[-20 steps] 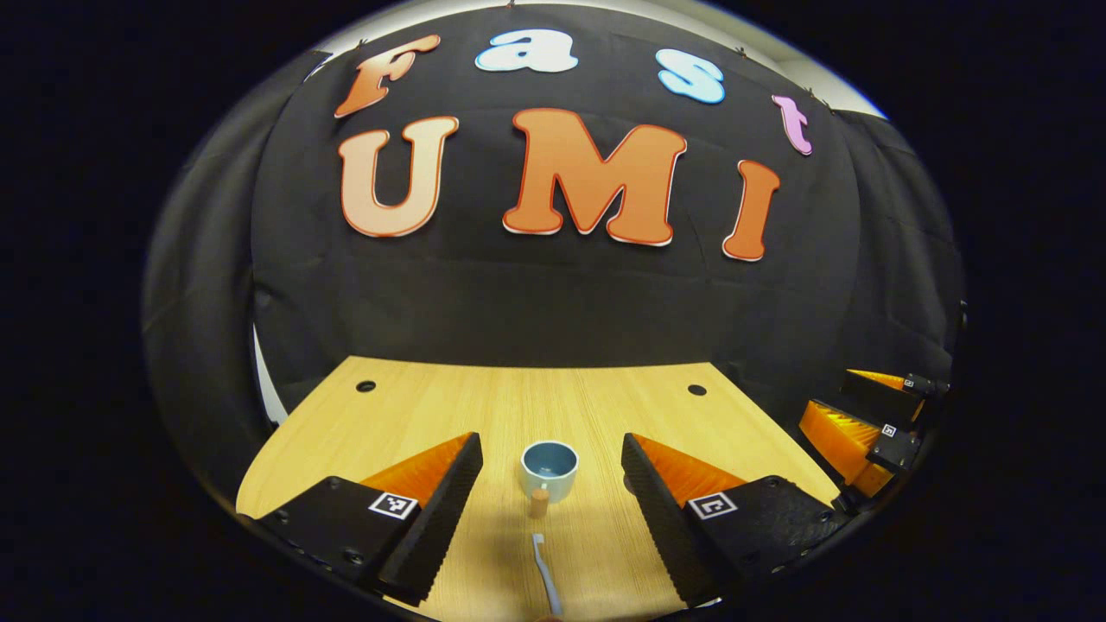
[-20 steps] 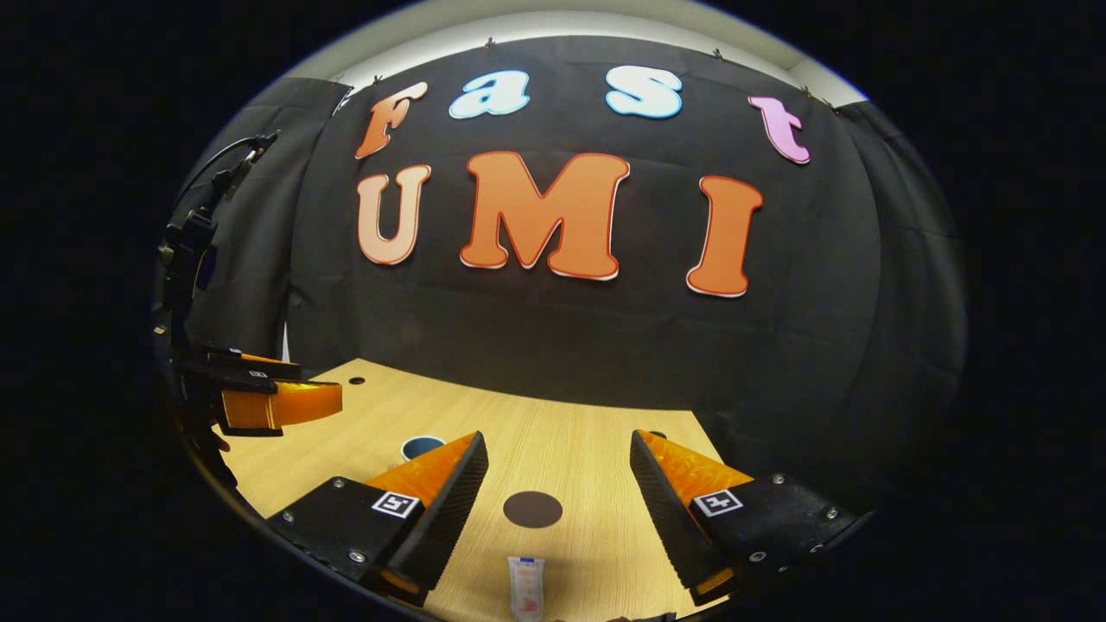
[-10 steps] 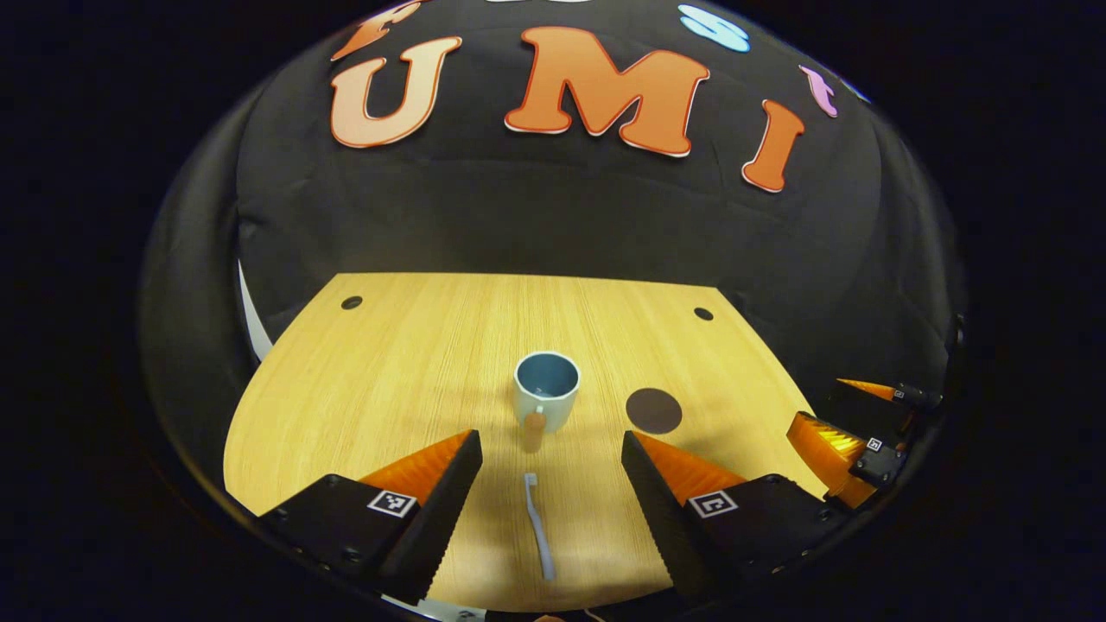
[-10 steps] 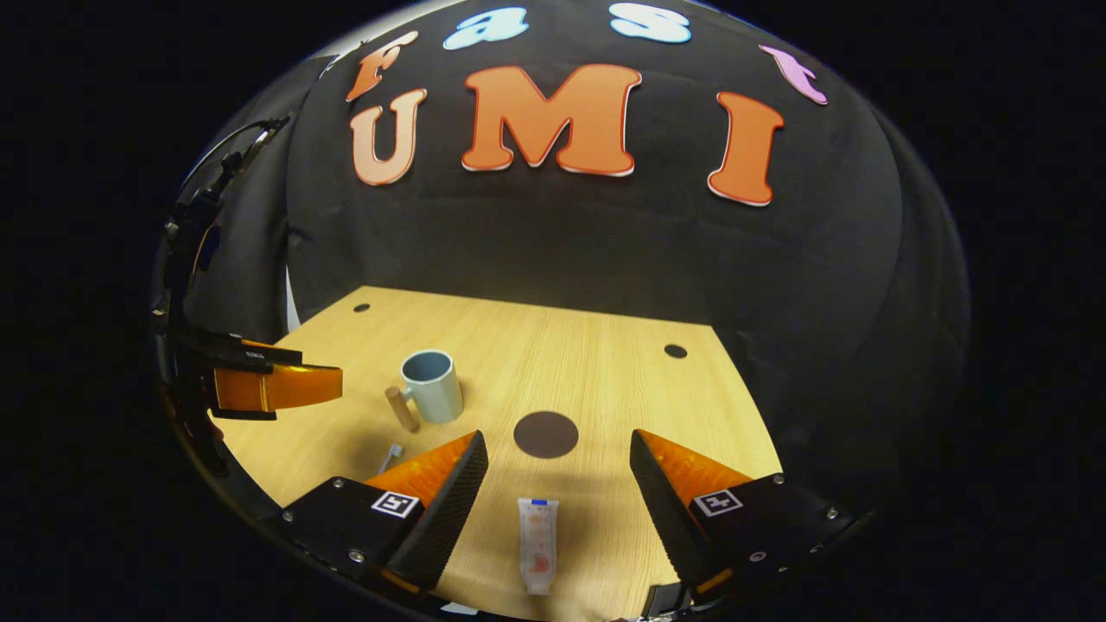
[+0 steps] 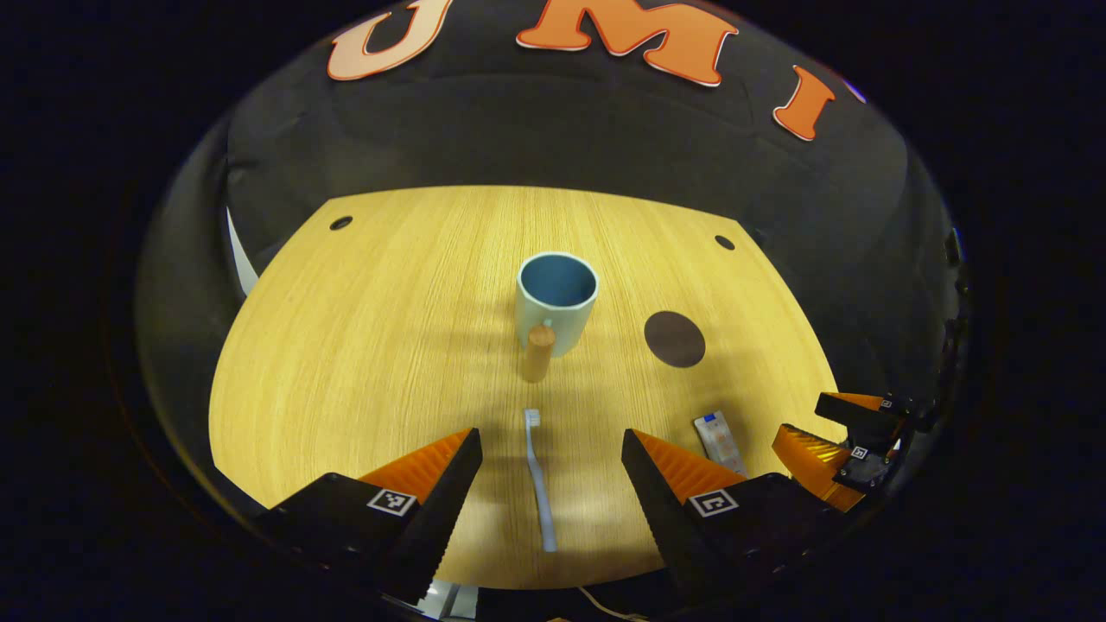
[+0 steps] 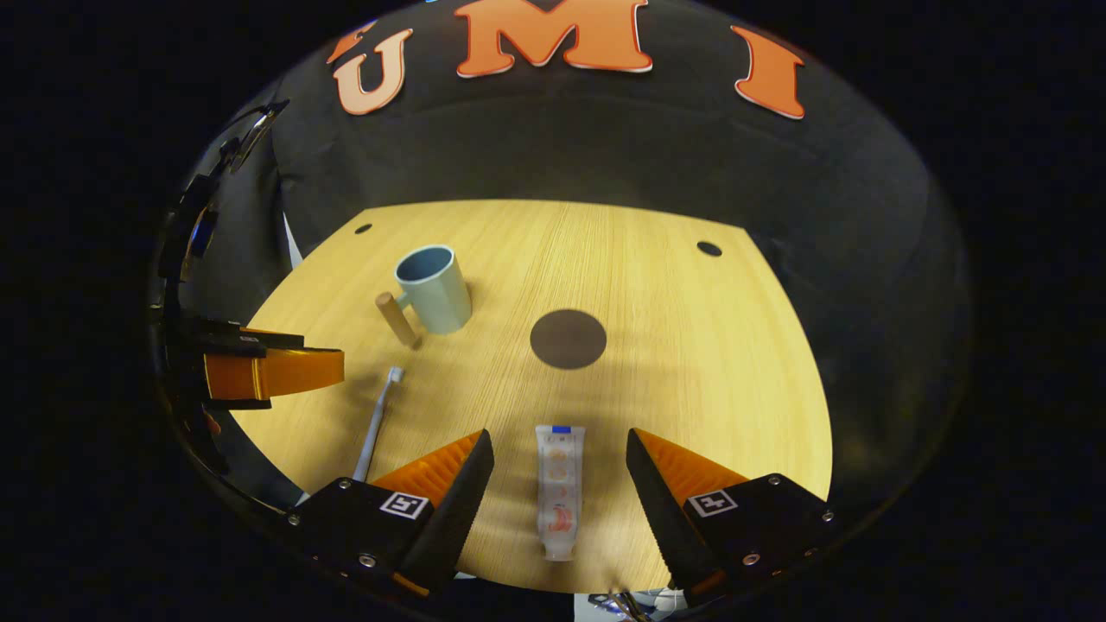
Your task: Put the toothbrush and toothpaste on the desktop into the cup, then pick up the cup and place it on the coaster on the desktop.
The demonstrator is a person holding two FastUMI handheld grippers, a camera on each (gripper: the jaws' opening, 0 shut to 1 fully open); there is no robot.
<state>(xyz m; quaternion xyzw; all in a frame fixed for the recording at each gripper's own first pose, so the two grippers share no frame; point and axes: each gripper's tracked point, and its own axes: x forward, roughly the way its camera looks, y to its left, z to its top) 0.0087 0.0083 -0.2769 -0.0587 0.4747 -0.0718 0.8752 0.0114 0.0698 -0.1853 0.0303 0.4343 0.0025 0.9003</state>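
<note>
Wooden desktop (image 5: 363, 345): pale blue toothbrush (image 5: 538, 479).

On my wooden desktop (image 6: 691, 345) I count one pale blue cup with a wooden handle (image 6: 435, 289), one round dark coaster (image 6: 568, 339), one white toothbrush (image 5: 538, 477), one white toothpaste tube (image 6: 559, 491) and two dark holes at the far corners.

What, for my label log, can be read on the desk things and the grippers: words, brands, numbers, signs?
Toothpaste: print and small coloured pictures, too small to read.
Left gripper and right gripper: square black-and-white markers on the fingers, no words.
Cup, toothbrush, coaster: no text seen.
</note>
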